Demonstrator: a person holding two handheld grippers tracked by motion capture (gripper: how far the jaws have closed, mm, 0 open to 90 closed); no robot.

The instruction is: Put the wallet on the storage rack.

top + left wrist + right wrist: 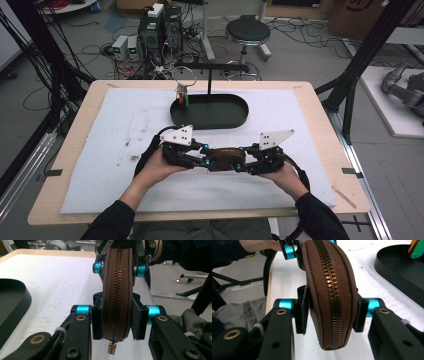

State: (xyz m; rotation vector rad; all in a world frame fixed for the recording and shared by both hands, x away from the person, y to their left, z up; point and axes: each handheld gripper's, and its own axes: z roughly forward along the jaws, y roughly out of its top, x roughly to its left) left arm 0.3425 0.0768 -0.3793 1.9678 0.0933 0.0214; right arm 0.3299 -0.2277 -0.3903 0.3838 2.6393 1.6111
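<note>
The left gripper [200, 152] is pinching one end of a brown zipped pouch [223, 159], its fingers [97, 321] pressing both sides near the zip pull [111, 349]. The pouch is hanging just above the surface [100, 150], near its front edge. The right gripper [245, 162] is clamping the opposite end. Judging by this, the pouch is being steadied for unzipping; next, one gripper probably needs to let go and catch the pull.

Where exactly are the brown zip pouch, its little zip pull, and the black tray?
brown zip pouch [329, 290], right gripper view, on its zipped edge.
zip pull [112, 349], left gripper view, on the brass tab hanging below the pouch.
black tray [235, 107], high view, on its bare floor.
</note>
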